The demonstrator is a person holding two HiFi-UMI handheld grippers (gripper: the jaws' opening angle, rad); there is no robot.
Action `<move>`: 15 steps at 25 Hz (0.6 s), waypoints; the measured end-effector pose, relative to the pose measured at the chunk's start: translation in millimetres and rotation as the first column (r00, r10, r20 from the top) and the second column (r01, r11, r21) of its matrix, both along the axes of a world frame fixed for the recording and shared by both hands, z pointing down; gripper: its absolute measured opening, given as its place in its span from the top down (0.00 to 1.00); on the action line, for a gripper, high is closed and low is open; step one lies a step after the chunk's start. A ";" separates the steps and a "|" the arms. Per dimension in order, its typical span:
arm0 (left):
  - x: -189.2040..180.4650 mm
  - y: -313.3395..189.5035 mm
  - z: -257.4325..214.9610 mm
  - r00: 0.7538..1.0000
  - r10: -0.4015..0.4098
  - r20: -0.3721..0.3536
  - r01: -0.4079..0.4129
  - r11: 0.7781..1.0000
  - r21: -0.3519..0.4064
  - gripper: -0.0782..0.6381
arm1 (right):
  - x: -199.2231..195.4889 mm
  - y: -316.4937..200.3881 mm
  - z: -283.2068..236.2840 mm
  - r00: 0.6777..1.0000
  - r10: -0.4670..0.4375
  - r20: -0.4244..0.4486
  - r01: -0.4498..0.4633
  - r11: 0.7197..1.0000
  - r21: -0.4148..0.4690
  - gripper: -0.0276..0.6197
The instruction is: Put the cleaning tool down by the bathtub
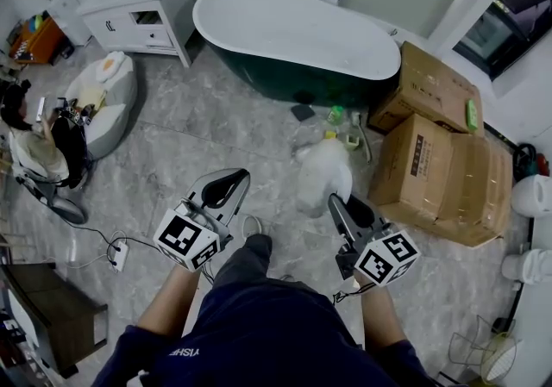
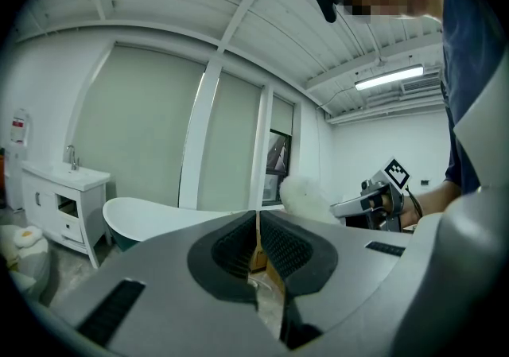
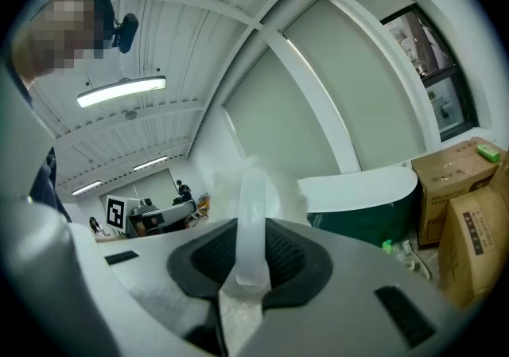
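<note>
The cleaning tool is a fluffy white duster (image 1: 323,174) on a clear plastic handle (image 3: 253,220). My right gripper (image 1: 339,202) is shut on that handle, and the fluffy head sticks out ahead of the jaws over the marble floor. The bathtub (image 1: 293,28), white inside and dark green outside, stands farther ahead and apart from the duster; the right gripper view shows it (image 3: 362,196) beyond the jaws. My left gripper (image 1: 222,187) is level with the right one, its pads (image 2: 238,248) pressed together with nothing between them. From the left gripper view the duster (image 2: 306,196) shows at right.
Several cardboard boxes (image 1: 440,170) stand right of the tub. Small bottles and a dark pad (image 1: 336,122) lie at the tub's foot. A white vanity (image 1: 142,6) and a cushion (image 1: 103,101) sit at left, with a power strip (image 1: 118,254) on the floor.
</note>
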State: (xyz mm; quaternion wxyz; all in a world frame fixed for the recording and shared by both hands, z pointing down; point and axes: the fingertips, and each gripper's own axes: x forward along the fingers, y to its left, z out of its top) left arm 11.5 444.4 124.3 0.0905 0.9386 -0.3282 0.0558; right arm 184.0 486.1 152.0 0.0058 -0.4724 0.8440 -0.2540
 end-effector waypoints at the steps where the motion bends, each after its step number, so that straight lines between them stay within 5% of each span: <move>1: -2.9 -9.4 0.3 1.000 0.003 0.000 -0.003 1.000 -0.002 0.84 | -3.6 -9.4 -0.5 1.000 0.001 0.000 -0.001 1.000 -0.001 0.82; 15: -55.6 -128.9 5.1 0.999 0.035 -0.011 -0.035 0.999 -0.025 0.84 | -52.7 -127.7 1.3 0.999 0.036 -0.013 -0.037 0.999 -0.026 0.82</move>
